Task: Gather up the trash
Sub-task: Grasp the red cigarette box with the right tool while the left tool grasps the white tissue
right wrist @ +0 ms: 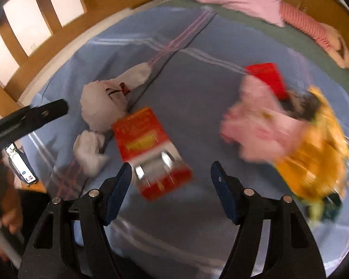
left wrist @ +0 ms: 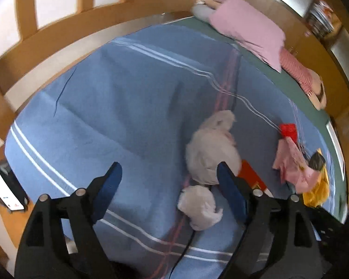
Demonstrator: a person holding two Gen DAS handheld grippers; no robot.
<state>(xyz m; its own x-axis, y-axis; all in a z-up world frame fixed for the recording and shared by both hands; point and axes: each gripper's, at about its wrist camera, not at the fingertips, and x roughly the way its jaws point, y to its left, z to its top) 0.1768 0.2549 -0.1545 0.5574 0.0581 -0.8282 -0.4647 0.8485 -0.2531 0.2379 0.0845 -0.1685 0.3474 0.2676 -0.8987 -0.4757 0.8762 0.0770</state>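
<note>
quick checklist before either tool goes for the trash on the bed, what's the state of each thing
1. Left tool open, nothing between its fingers: ok.
2. Right tool open and holding nothing: ok.
3. Trash in view on the blue sheet: white plastic bag, small white wad, red and silver wrapper, pink wrapper, yellow bag: ok.
4. Red and silver wrapper lies just ahead of the right tool, unobstructed: ok.
5. Picture sharp enough to aim at the pink and yellow pieces: not ok, they are blurred.
6. A bin or sack to drop the trash into: cannot tell, none shows.
</note>
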